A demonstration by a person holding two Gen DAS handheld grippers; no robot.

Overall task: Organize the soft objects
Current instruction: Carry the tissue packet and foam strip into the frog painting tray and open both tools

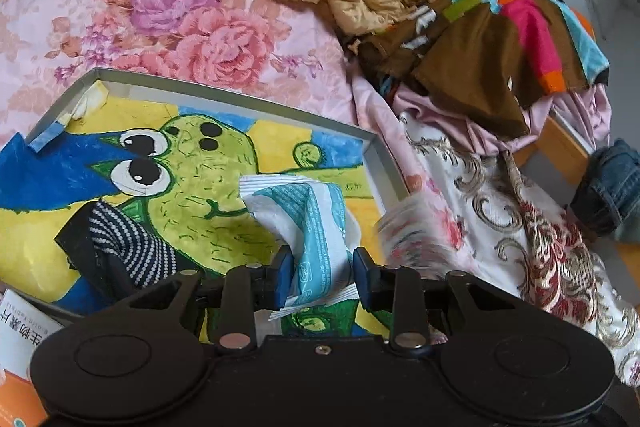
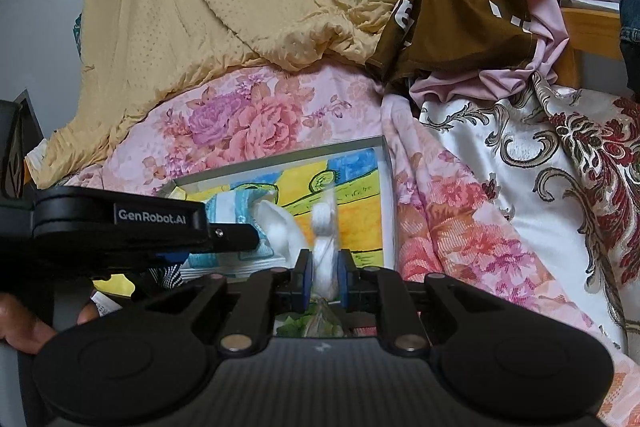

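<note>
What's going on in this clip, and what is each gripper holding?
A person with two handheld grippers is working over a shallow tray lined with a cartoon drawing, set on a floral bedspread. The left gripper is shut on a blue-and-white tissue packet. The right gripper is shut on a blurred white tissue that seems to be coming out of that packet. A striped sock lies in the tray. Crumpled blankets and clothes are piled behind.
</note>
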